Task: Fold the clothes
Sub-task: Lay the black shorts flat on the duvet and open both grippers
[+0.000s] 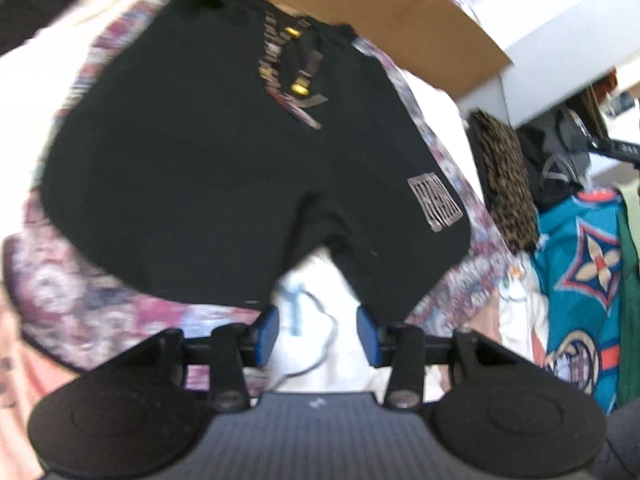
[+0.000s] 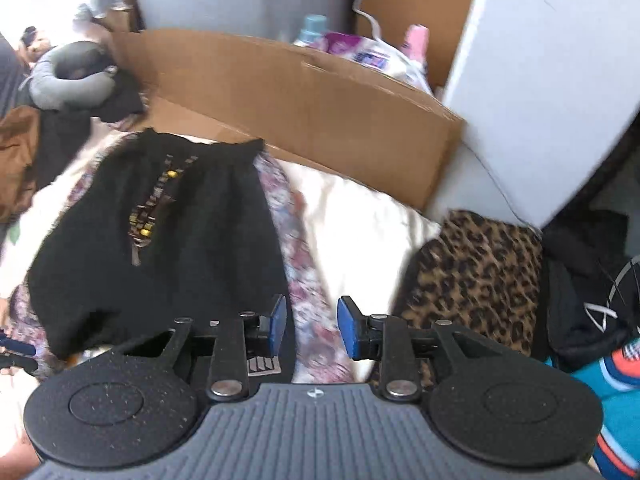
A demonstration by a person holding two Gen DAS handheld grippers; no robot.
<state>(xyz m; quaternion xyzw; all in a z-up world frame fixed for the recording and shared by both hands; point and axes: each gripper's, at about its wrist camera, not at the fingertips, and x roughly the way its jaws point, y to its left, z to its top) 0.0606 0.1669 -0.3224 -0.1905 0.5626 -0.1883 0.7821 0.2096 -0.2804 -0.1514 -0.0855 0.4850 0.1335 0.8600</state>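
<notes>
Black shorts (image 1: 208, 160) with a patterned drawstring and gold tips lie spread flat on a floral cloth (image 1: 100, 308); a grey logo patch (image 1: 436, 202) marks one leg. My left gripper (image 1: 318, 334) hovers open just below the crotch gap between the two legs, holding nothing. In the right wrist view the same shorts (image 2: 160, 240) lie to the left, and my right gripper (image 2: 312, 326) is open over the floral cloth (image 2: 304, 280) at the shorts' right leg edge, empty.
A cardboard box (image 2: 304, 104) stands behind the shorts. A leopard-print garment (image 2: 476, 276) lies to the right, with a teal patterned cloth (image 1: 580, 280) and black clothes (image 2: 588, 292) beyond. A grey neck pillow (image 2: 68, 76) sits at far left. White bedding (image 2: 360, 232) lies under everything.
</notes>
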